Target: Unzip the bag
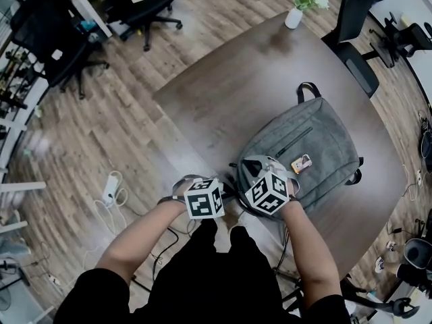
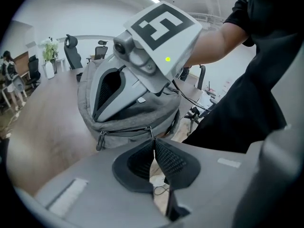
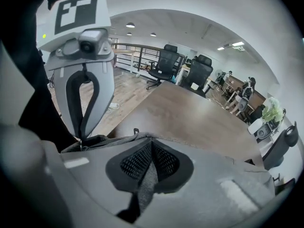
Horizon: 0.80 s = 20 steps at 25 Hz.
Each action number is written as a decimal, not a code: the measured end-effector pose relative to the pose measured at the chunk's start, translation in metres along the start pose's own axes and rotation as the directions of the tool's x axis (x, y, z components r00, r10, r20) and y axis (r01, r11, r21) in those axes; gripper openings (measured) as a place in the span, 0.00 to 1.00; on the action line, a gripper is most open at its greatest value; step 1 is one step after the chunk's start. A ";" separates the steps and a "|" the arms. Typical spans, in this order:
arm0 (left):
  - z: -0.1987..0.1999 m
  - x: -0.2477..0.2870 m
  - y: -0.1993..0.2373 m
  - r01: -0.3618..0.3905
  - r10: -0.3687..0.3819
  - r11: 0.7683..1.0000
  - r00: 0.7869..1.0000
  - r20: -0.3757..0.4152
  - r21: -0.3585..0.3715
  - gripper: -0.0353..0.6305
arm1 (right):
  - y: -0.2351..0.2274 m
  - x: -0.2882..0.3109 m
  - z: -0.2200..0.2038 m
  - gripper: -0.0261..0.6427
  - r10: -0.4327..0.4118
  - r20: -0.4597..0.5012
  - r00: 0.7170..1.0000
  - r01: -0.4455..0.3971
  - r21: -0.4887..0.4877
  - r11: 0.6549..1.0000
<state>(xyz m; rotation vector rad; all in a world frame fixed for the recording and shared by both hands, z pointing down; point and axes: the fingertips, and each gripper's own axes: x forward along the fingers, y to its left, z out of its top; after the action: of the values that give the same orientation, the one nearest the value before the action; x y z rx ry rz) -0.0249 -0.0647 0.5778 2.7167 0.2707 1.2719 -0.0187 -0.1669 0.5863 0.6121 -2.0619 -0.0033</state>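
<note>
The grey backpack (image 1: pixel 317 140) is lying flat on the brown table (image 1: pixel 236 93) with its top end at the person's edge. The right gripper (image 3: pixel 151 152) is pinching a fold of its fabric, jaws almost together, which seems to be bracing it. The left gripper (image 2: pixel 153 145) is clamping its narrowed jaws on the metal zipper pull (image 2: pixel 151 131) at the top seam. The zip is looking closed from there to a second pull (image 2: pixel 100 140) hanging at the side, so most of the unzipping is probably still to do.
</note>
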 end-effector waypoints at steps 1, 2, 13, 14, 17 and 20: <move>0.001 0.001 -0.002 0.000 0.000 1.000 1.000 0.007 -0.010 0.09 | -0.001 0.000 0.000 0.04 0.003 0.002 1.000 -0.003 0.009 1.000; 0.003 0.002 -0.005 0.007 -0.006 1.000 1.000 0.015 -0.022 0.09 | -0.001 0.000 0.000 0.04 0.007 0.003 1.000 -0.007 0.020 1.000; 0.036 0.040 -0.066 0.070 -0.063 0.995 0.993 0.097 -0.077 0.10 | -0.002 0.004 -0.001 0.04 0.028 -0.013 1.000 -0.027 0.063 0.998; 0.038 0.041 -0.068 0.065 -0.055 0.994 0.993 0.105 -0.092 0.10 | -0.002 0.005 0.000 0.04 0.030 -0.015 0.999 -0.029 0.060 0.998; 0.045 0.049 -0.074 0.039 -0.019 0.988 0.990 0.136 -0.146 0.10 | -0.004 0.004 -0.001 0.04 0.028 -0.014 1.000 -0.027 0.061 0.998; 0.054 0.062 -0.083 -0.002 0.038 0.979 0.985 0.169 -0.204 0.10 | -0.004 0.004 -0.002 0.04 0.030 0.006 1.000 -0.031 0.085 0.996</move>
<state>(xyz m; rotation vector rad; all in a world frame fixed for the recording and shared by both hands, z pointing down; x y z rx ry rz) 0.0469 0.0278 0.5732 2.6368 0.0889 0.9988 -0.0166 -0.1717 0.5895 0.6335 -2.0845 0.1016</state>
